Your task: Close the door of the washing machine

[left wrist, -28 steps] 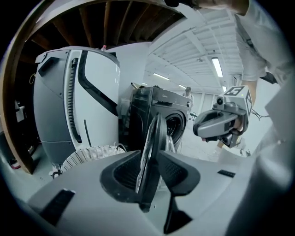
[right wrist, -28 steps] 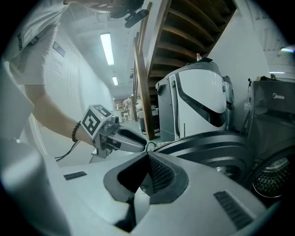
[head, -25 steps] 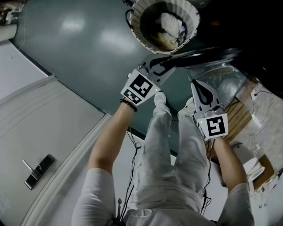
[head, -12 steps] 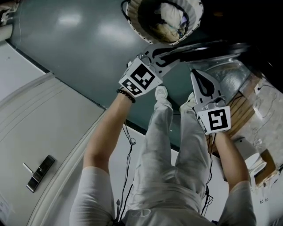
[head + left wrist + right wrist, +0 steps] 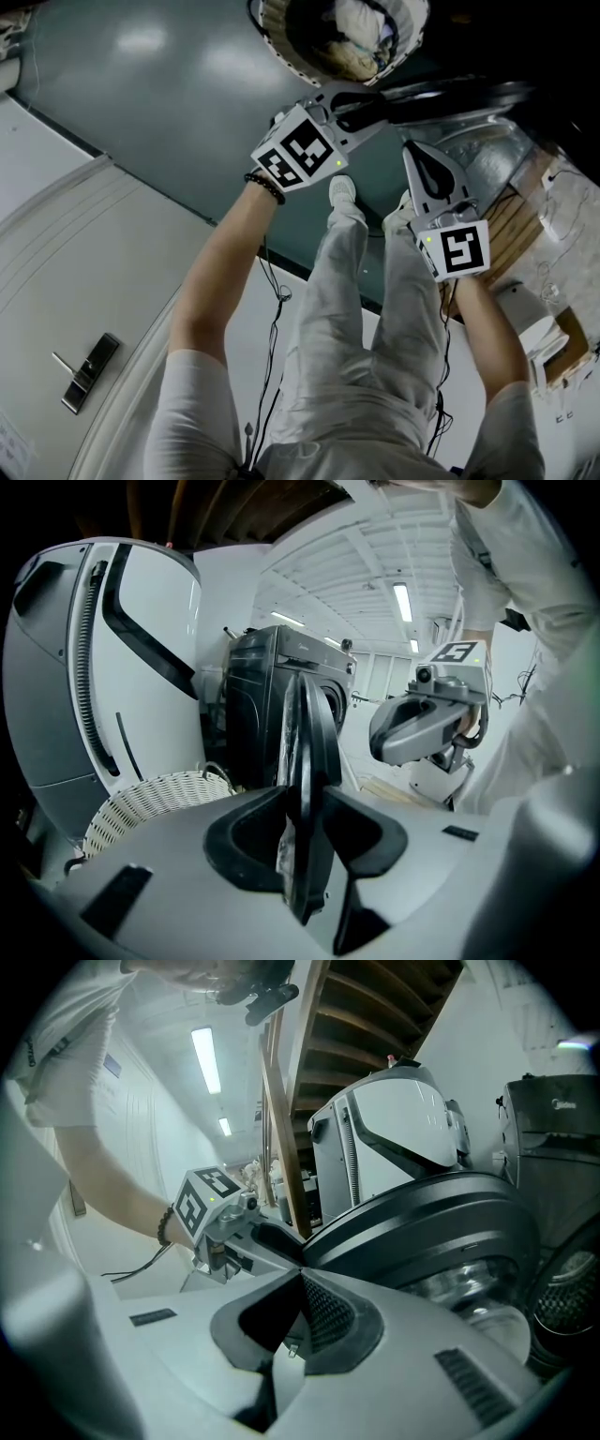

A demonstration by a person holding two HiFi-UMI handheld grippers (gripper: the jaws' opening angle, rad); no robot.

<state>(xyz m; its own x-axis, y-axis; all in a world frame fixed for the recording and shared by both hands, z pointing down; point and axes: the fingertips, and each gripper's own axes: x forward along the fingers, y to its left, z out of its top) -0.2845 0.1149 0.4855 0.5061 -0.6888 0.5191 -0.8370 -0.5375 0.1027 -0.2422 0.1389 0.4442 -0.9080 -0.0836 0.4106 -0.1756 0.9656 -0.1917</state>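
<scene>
Plainly ajar, the dark round door [image 5: 315, 726] sits clamped in the left claw [image 5: 305, 803]; right claw [image 5: 301, 1277] closed, empty.

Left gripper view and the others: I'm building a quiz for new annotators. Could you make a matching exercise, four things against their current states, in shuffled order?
Things:
1. left gripper
2. right gripper
3. wicker basket
4. door

States:
A. holds laundry
B. jaws together, nothing between them
C. swung open, seen edge-on in the left gripper view
D. jaws closed on the door's rim

Pairs: 1-D, 2-B, 3-A, 4-C
</scene>
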